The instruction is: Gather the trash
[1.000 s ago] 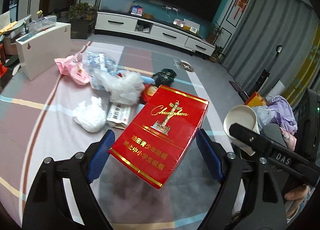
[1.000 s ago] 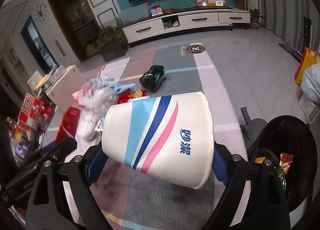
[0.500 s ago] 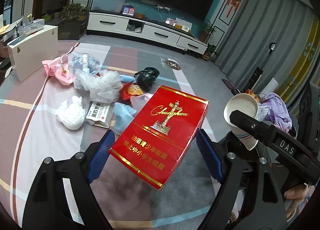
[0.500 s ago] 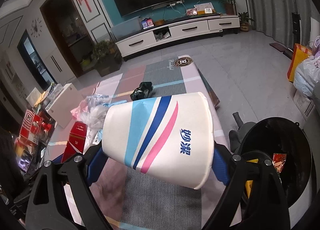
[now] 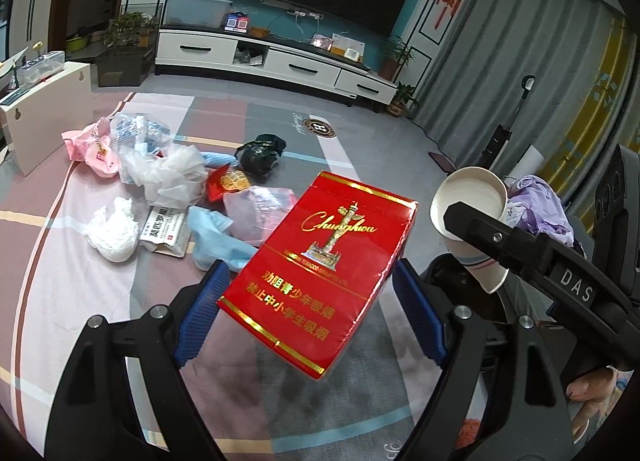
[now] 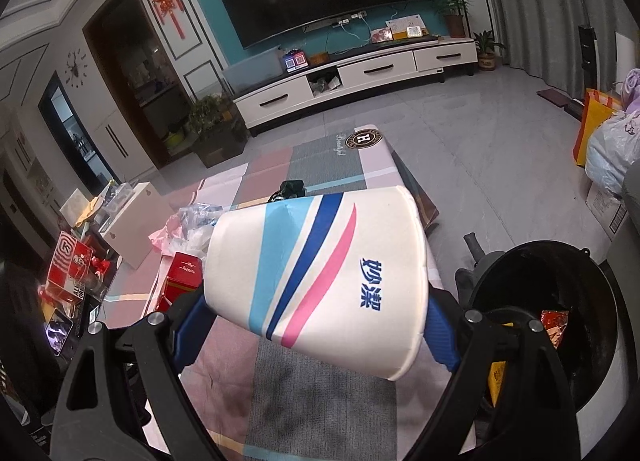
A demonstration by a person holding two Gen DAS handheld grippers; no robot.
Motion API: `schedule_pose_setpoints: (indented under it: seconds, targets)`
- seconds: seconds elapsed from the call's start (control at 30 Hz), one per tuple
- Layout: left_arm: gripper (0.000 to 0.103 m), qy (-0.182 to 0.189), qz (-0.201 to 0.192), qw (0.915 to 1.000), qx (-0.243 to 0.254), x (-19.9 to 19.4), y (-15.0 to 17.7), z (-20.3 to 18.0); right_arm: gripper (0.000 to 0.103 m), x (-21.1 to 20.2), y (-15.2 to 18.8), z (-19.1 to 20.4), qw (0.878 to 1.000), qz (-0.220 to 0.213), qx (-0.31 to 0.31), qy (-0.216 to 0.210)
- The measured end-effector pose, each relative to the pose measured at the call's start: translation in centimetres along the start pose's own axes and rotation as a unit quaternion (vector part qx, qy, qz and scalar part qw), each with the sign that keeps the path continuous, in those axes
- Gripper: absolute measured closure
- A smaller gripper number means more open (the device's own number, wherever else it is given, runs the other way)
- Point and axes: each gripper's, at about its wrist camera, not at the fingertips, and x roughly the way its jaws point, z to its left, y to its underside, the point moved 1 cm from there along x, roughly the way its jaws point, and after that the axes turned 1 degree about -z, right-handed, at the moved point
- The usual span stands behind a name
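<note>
The left gripper (image 5: pixel 310 313) is clamping one red cigarette box (image 5: pixel 320 285) between its blue pads, and is holding it above the striped rug (image 5: pixel 60 281). The right gripper (image 6: pixel 316 321) is squeezing one paper cup (image 6: pixel 320 277) lying on its side. Only the left wrist view is showing the open mouth of this cup (image 5: pixel 470 217) and the litter behind the box: a white crumpled wad (image 5: pixel 112 237), a flat printed carton (image 5: pixel 166 231), a blue sheet (image 5: pixel 218 241), a clear bag (image 5: pixel 172 177) and, farther, a dark bag (image 5: pixel 260 155). Only the right wrist view is showing one black bin (image 6: pixel 560 309) at the rug's right edge, with wrappers lying inside. Beyond, one TV cabinet (image 6: pixel 360 73) is standing.
</note>
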Motion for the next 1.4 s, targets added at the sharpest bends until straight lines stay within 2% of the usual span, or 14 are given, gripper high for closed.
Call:
schedule_pose_setpoints:
  seconds: [0.6, 0.63, 0.7, 0.87, 1.1, 1.27, 1.4]
  targets:
    - [0.019, 0.043, 0.004, 0.9987, 0.028, 1.4, 0.1, -4.1, 0.016, -2.9, -1.0, -3.4, 0.999, -0.036, 0.023, 0.034]
    - [0.019, 0.043, 0.005, 0.9987, 0.028, 1.7, 0.1, -4.3, 0.019, -2.8, -1.0, -3.5, 0.999, -0.034, 0.023, 0.033]
    - [0.019, 0.044, 0.008, 0.9987, 0.025, 2.2, 0.2, -4.7, 0.023, -2.3, -0.9, -3.7, 0.999, -0.023, 0.025, 0.026]
    - [0.019, 0.033, 0.016, 0.9992, 0.015, 3.0, 0.3, -4.1, 0.023, -0.4, -0.6, -4.2, 0.999, 0.014, 0.034, 0.01]
    - [0.019, 0.007, 0.022, 0.9996, -0.014, 2.6, 0.7, -0.8, 0.023, 1.1, 0.3, -4.5, 0.997, 0.057, 0.04, 0.011]
    - [0.019, -0.006, 0.026, 0.9993, -0.027, 1.6, 1.6, 1.3, 0.02, 2.1, 2.0, -4.2, 0.995, 0.097, 0.034, 0.004]
    - [0.019, -0.016, 0.035, 0.9984, -0.041, 1.3, 2.5, 2.9, 0.017, 3.7, 4.4, -3.8, 0.99, 0.131, 0.044, 0.022]
